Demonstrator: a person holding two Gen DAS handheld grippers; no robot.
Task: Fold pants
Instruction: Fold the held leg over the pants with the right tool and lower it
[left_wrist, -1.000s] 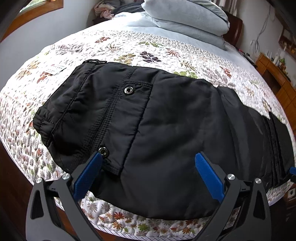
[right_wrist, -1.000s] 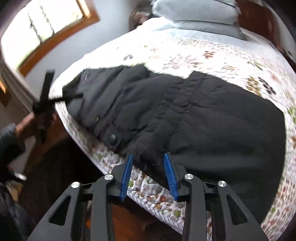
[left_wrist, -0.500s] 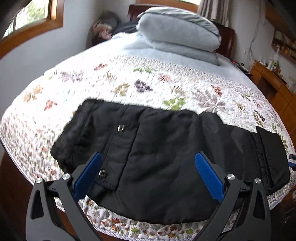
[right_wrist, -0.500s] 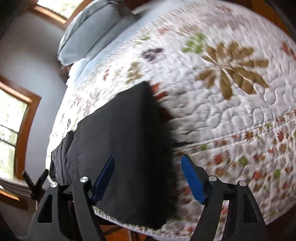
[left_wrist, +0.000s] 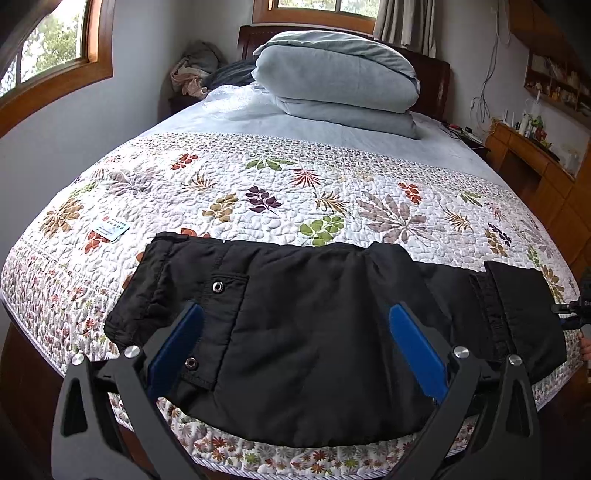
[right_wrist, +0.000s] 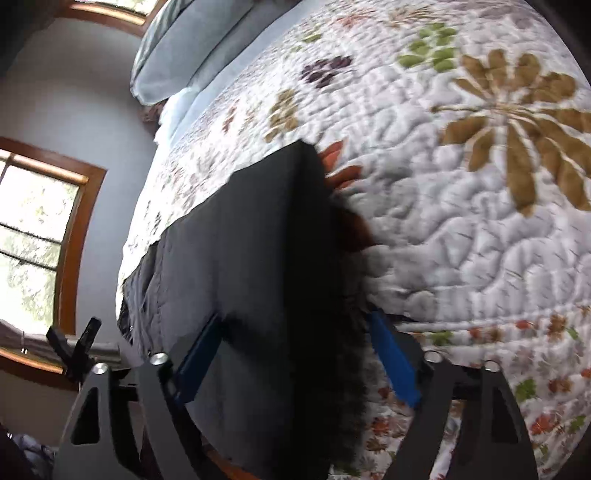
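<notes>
Black pants (left_wrist: 314, 332) lie folded across the quilt (left_wrist: 258, 184). Left gripper (left_wrist: 295, 354) gapes wide, empty. Right gripper (right_wrist: 295, 358) is closing astride the pants' end, pads not yet pressing.

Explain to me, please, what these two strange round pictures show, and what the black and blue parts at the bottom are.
Each picture comes from a small wide-angle camera fixed on a hand-held claw; a person carries one in each hand. The blue-padded left claw stands open above the black padded pants, holding nothing. The right claw sits at the pants' leg end; its jaws are closing, cloth between them, not yet pinched. The pants lie across the white leaf-patterned quilt on a bed, beside a small white card.
</notes>
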